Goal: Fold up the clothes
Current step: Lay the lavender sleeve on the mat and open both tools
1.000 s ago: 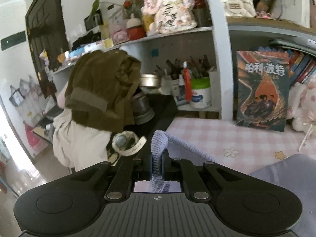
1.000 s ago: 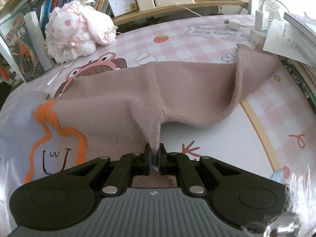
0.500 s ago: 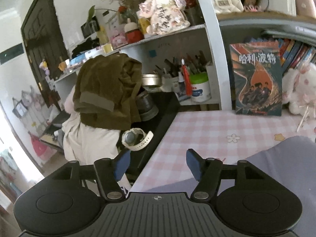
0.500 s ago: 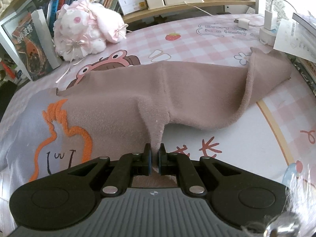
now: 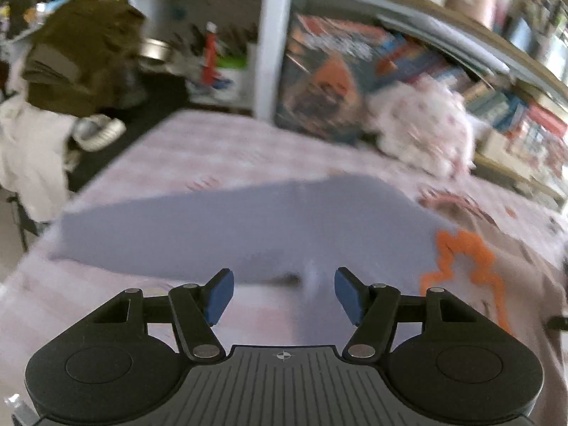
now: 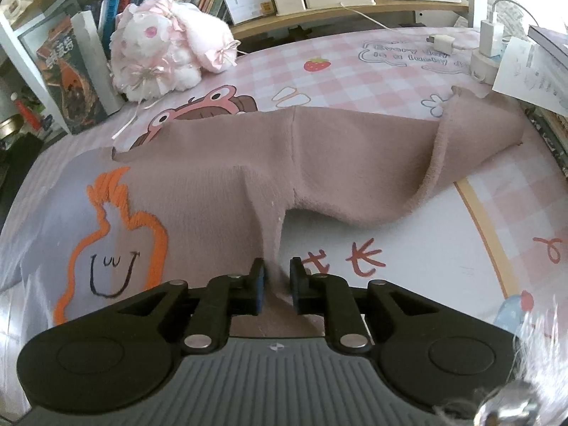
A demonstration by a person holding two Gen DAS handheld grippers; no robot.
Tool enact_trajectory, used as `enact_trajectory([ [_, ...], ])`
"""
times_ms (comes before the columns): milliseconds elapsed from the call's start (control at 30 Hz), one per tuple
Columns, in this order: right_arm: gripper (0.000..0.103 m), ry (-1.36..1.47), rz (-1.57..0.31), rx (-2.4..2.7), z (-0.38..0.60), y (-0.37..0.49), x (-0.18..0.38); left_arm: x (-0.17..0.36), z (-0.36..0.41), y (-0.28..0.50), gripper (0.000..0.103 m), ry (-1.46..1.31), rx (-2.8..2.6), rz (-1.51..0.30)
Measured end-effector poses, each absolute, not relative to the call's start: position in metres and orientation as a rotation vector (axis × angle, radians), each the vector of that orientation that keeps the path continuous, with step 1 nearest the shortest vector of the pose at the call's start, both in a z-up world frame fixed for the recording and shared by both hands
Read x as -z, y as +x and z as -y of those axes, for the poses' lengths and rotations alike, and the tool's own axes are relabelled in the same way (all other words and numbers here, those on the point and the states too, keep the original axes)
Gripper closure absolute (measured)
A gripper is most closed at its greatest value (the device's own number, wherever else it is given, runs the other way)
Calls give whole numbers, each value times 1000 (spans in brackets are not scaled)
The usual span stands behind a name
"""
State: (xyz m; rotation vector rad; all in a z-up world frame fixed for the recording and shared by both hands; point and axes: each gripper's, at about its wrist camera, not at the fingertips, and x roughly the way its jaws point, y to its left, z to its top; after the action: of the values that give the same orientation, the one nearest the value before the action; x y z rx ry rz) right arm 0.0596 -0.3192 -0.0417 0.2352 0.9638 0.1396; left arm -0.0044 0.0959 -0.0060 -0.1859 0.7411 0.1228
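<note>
A two-tone sweater (image 6: pixel 213 191) lies spread on the pink checked tablecloth (image 6: pixel 355 78), lavender on the left half and mauve on the right, with an orange-outlined smiley figure (image 6: pixel 117 234) on the chest. Its mauve sleeve (image 6: pixel 472 142) stretches to the right, the cuff end curled up. My right gripper (image 6: pixel 277 280) stands slightly open, and a raised ridge of mauve hem still sits loosely between its pads. In the blurred left wrist view, the lavender sleeve (image 5: pixel 230 227) lies flat on the table. My left gripper (image 5: pixel 280 293) hovers wide open over its near edge, holding nothing.
A pink plush toy (image 6: pixel 167 46) and an upright book (image 6: pixel 67 81) stand at the back left. A charger (image 6: pixel 490 39) and papers (image 6: pixel 532 71) sit at the right edge. Past the table's left edge, an olive garment (image 5: pixel 81 64) hangs over a chair.
My left gripper let go of the lavender sleeve, opened wide and swung right and down over it. My right gripper's fingers have parted from the pinched mauve hem.
</note>
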Motion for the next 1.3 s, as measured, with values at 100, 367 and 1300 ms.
enact_trajectory([
  [100,87,232,-970,-152,321,52,40,14,-78,-4,39,-147,-91,-771],
  [367,86,217,-995,-195,321,36,38,26,-69,-5,39,-155,-76,-835],
  [1300,89,243,-1072,-128,329,17,46,47,-85,21,59,-175,-83,-913],
])
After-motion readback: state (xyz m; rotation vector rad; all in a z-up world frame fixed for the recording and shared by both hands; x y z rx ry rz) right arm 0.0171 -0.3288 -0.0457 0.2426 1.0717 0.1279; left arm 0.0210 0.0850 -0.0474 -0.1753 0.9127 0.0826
